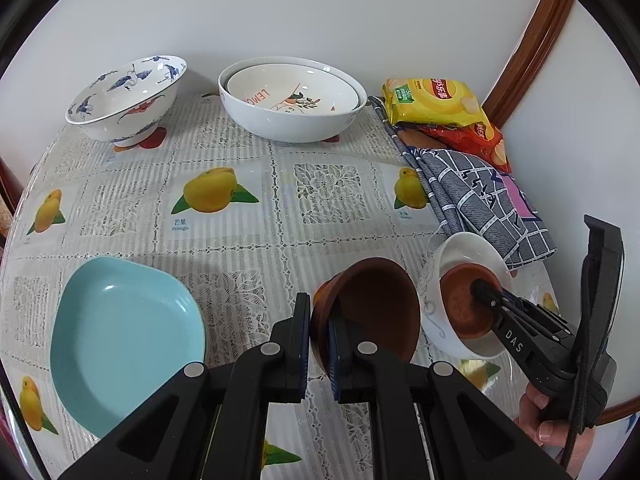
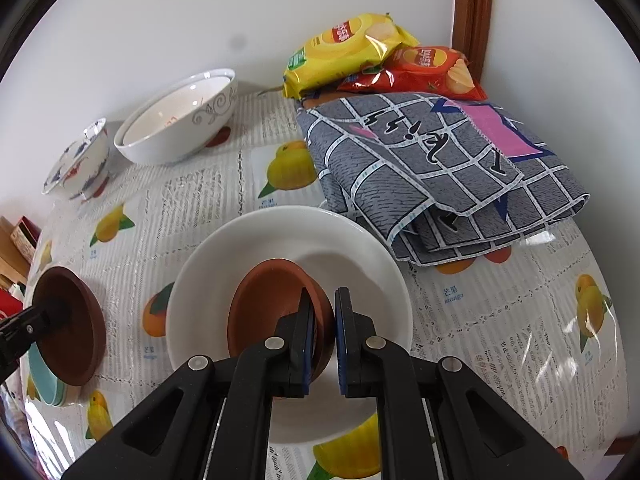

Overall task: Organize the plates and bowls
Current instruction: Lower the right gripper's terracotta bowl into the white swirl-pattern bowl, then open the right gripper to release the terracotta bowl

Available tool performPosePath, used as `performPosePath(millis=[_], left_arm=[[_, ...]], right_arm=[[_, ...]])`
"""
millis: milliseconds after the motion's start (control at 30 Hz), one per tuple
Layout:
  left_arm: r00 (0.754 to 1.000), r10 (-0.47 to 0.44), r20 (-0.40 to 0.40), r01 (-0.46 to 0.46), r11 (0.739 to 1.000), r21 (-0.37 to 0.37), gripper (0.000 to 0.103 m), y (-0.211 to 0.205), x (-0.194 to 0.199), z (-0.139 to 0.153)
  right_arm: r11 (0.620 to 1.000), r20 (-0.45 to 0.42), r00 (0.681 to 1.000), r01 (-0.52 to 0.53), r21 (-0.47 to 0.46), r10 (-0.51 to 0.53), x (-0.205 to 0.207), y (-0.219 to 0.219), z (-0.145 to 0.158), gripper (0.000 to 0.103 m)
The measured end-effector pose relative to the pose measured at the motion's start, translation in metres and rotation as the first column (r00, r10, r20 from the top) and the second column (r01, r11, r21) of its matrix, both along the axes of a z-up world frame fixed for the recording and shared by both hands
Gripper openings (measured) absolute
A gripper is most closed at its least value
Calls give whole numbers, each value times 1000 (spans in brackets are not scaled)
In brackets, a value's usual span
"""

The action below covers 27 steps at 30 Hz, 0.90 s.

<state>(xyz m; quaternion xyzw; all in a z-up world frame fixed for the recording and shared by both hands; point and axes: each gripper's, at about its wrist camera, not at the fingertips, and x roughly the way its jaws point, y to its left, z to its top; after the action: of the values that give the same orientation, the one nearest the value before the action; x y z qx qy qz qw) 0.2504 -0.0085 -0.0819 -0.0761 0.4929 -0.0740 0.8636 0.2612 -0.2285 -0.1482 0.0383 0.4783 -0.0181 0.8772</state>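
Mango tablecloth (image 1: 224, 200) under everything; my left tongs (image 1: 319, 344) pinch a brown bowl (image 1: 372, 308), right tongs (image 2: 322, 344) pinch a terracotta bowl (image 2: 264, 304) inside the white bowl (image 2: 208, 280), blue plate (image 1: 120, 336) at nine o'clock.

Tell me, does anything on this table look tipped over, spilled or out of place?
Nothing is spilled or broken. Two chip bags and a folded cloth sit among the dishes. The dark brown bowl hangs tilted in the left gripper, and the right gripper holds a clay bowl inside the white bowl.
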Motion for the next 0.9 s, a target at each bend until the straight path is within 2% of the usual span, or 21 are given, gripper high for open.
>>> performPosePath(millis=[200, 567, 900], left_arm=[[1000, -3, -5, 3, 1000, 0, 8, -2, 5, -3], [1000, -4, -5, 4, 1000, 2, 8, -2, 9, -5], [1000, -2, -7, 2, 1000, 2, 8, -2, 7, -4]], right_arm=[[999, -6, 1000, -9, -49, 9, 3, 4, -3, 10], [979, -28, 999, -47, -200, 42, 9, 20, -11, 13], [977, -38, 997, -69, -199, 62, 12, 20, -17, 17]])
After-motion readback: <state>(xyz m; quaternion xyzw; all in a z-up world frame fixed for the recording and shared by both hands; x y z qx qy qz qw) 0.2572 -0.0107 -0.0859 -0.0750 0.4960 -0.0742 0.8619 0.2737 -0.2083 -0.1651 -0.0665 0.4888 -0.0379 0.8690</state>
